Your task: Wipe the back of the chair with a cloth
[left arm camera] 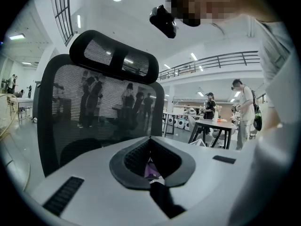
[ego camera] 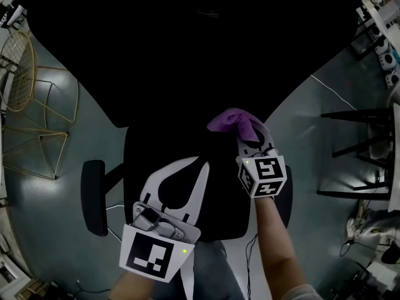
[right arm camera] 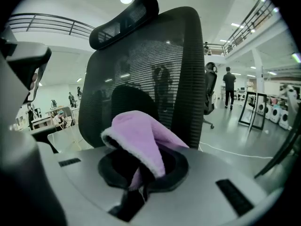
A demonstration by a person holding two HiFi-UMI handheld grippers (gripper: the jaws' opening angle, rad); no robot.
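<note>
A black mesh office chair fills the head view; its back (ego camera: 187, 55) is the dark mass at the top and its seat (ego camera: 225, 199) lies below. My right gripper (ego camera: 247, 135) is shut on a purple cloth (ego camera: 232, 121), held just in front of the chair back. In the right gripper view the cloth (right arm camera: 141, 138) bulges out of the jaws (right arm camera: 141, 175), with the mesh back (right arm camera: 150, 69) close behind it. My left gripper (ego camera: 199, 161) hovers over the seat, shut and holding nothing. In the left gripper view it (left arm camera: 150, 142) faces the back (left arm camera: 94, 107) and headrest (left arm camera: 115, 55).
A gold wire chair (ego camera: 25, 92) stands on the floor at the left. A black table frame (ego camera: 362, 149) is at the right. The chair's left armrest (ego camera: 94, 195) juts out. A cable (ego camera: 337, 92) crosses the floor. People (left arm camera: 244, 109) and a table (left arm camera: 211, 125) are far off.
</note>
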